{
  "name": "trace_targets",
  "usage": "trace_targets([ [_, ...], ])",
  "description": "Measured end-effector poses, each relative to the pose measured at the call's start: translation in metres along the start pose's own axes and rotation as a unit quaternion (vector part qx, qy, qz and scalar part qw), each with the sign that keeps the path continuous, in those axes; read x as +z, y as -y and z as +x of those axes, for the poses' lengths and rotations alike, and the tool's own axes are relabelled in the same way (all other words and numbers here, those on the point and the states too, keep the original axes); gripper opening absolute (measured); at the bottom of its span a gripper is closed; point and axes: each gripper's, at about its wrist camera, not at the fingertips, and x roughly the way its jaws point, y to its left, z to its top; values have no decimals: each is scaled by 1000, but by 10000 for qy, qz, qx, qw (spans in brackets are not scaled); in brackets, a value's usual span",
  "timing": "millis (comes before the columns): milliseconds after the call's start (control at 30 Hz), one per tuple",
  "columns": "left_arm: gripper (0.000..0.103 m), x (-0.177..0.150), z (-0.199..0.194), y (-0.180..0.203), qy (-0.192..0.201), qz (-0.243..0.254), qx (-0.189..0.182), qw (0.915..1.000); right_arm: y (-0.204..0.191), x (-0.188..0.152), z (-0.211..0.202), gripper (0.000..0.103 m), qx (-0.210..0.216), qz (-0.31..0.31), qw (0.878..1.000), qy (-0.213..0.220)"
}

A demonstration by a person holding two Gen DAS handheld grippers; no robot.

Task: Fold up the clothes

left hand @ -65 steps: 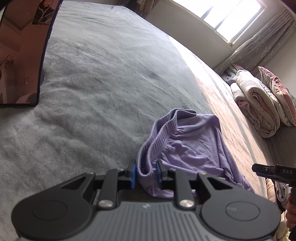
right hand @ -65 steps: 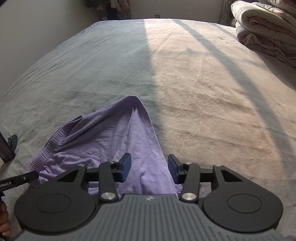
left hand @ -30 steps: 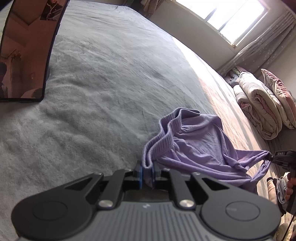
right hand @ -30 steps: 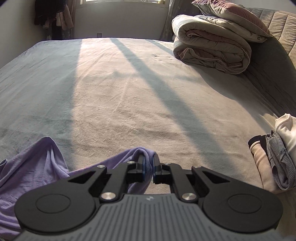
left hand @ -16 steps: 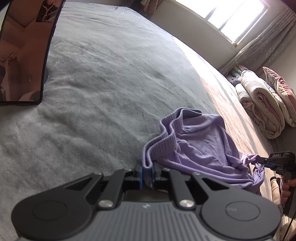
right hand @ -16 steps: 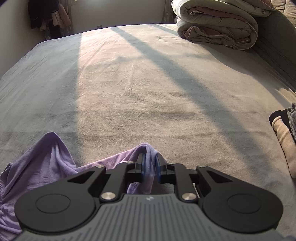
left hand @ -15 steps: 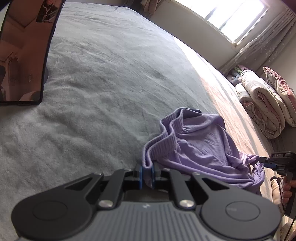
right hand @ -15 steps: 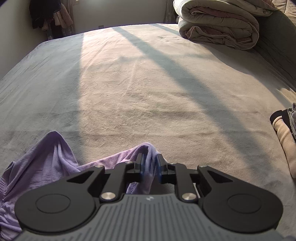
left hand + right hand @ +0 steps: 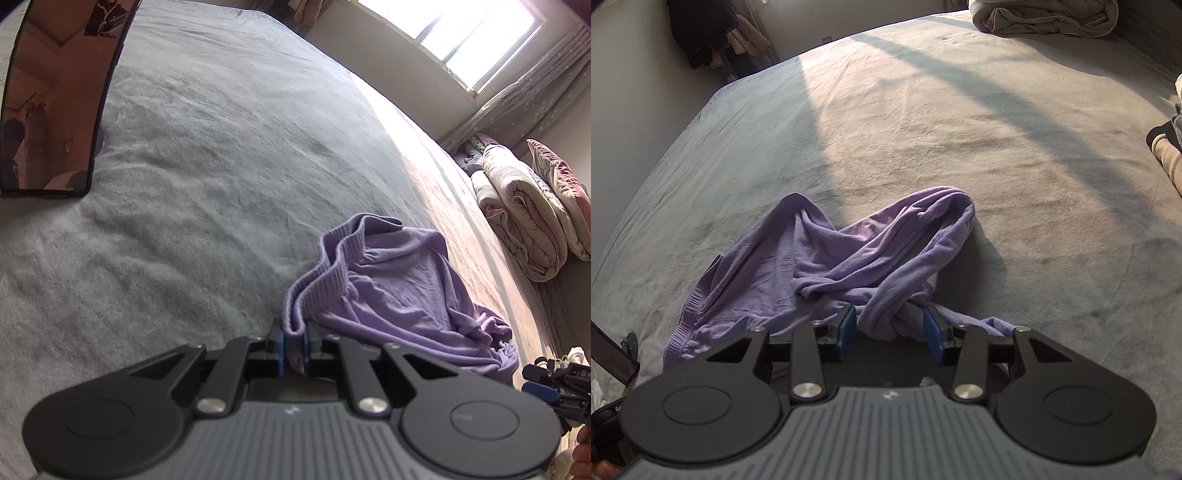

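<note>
A crumpled lilac garment (image 9: 399, 291) with a ribbed waistband lies on the grey bed (image 9: 207, 177). My left gripper (image 9: 293, 345) is shut on the ribbed band at the garment's near edge. In the right wrist view the garment (image 9: 827, 258) lies bunched and twisted. My right gripper (image 9: 890, 334) is open, its blue pads either side of a twisted fold without pinching it. The right gripper also shows at the far right of the left wrist view (image 9: 554, 376).
A dark-framed mirror (image 9: 55, 96) leans at the bed's left edge. Folded quilts and a pillow (image 9: 524, 218) are stacked at the far right. Other folded clothes (image 9: 1167, 147) lie at the right edge. Dark clothes (image 9: 709, 33) hang by the far wall.
My right gripper has opened and let go of the garment's end, which has dropped onto the bed in a bunch. The right gripper has pulled back. The left gripper still holds the band.
</note>
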Motion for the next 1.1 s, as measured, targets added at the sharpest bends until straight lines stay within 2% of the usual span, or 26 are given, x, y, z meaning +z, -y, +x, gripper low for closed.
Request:
trace_targets([
  [133,9,-1,-1,1,-2,31,8,10000,-7,-7,20,43,-58,102,9999,43],
  [267,9,1,1,-2,-43,-42,-48,10000,-8,-6,36,18,-284,69,9994,165],
  [367,9,3,2,-6,-81,-132,-113,9998,-8,-4,31,11,-249,39,9995,202],
  [600,9,3,1,-6,-90,-179,-144,9997,-17,6,-16,10,-103,-244,9981,561],
  [800,9,2,1,-4,-62,-154,-84,9998,-20,31,-40,9,-310,-443,9932,1035],
  [1100,9,3,3,-4,-76,-135,-102,9998,-6,61,-4,9,-954,-484,9846,1385],
])
